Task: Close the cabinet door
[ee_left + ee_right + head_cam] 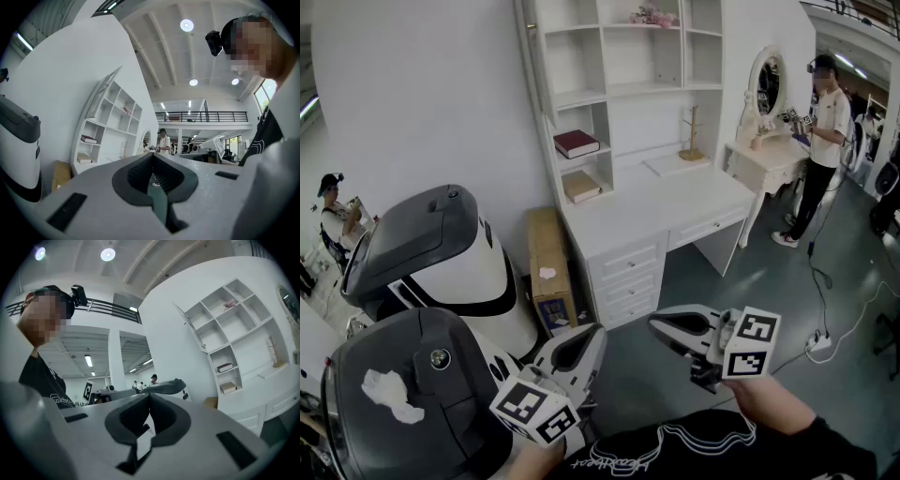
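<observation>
The white shelf cabinet (619,66) stands against the far wall above a desk. Its narrow door (531,66) hangs open at the cabinet's left side, seen edge-on. That door also shows in the left gripper view (102,91) and the right gripper view (190,329). My left gripper (592,334) is low in the head view, shut and empty, its tips meeting (152,155). My right gripper (658,324) floats beside it, also shut with nothing held (149,394). Both point level and are well short of the cabinet.
Two large grey-and-white machines (441,253) crowd the left foreground. A cardboard box (548,262) leans beside the desk drawers (628,272). A person (825,122) stands by a dressing table (769,159) at the right. Cables and a power strip (818,342) lie on the floor.
</observation>
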`<state>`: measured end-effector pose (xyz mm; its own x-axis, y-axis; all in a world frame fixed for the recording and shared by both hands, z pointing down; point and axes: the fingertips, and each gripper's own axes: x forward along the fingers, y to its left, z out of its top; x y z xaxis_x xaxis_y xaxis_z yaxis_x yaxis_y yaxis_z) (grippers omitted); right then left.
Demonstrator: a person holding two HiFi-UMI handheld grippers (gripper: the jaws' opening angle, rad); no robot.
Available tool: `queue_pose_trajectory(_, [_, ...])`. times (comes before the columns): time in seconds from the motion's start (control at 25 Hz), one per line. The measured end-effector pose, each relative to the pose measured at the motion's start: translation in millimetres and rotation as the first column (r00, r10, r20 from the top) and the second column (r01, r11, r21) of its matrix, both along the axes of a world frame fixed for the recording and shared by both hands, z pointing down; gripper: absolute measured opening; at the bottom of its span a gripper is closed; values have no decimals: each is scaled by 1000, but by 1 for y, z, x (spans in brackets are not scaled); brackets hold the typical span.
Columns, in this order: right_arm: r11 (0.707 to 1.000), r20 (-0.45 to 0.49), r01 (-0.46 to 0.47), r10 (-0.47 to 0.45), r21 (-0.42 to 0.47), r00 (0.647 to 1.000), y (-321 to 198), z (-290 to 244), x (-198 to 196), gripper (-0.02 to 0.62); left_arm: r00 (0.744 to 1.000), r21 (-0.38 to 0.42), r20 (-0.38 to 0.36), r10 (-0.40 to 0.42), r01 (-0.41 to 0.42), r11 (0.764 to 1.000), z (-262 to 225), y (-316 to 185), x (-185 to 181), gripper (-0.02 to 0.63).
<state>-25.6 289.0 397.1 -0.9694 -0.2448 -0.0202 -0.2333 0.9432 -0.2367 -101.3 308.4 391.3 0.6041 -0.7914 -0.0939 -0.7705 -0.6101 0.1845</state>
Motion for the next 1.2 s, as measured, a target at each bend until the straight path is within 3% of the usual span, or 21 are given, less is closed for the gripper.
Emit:
queue_pose_trajectory(0.44, [999, -10, -36, 36, -34, 999, -11, 8, 4, 6, 999, -11, -25, 28, -28, 1000, 4, -12, -2, 5])
queue_pose_trajectory(0.76, [998, 18, 23, -22, -58, 1000, -30, 15, -14, 7, 1000, -34, -18, -22, 22, 999, 10, -31, -21, 5])
queue_pose_trajectory(1.2, [995, 71, 64, -58, -80, 996, -117, 24, -20, 8, 1000, -48, -16, -17, 16, 999, 19, -110, -16, 5])
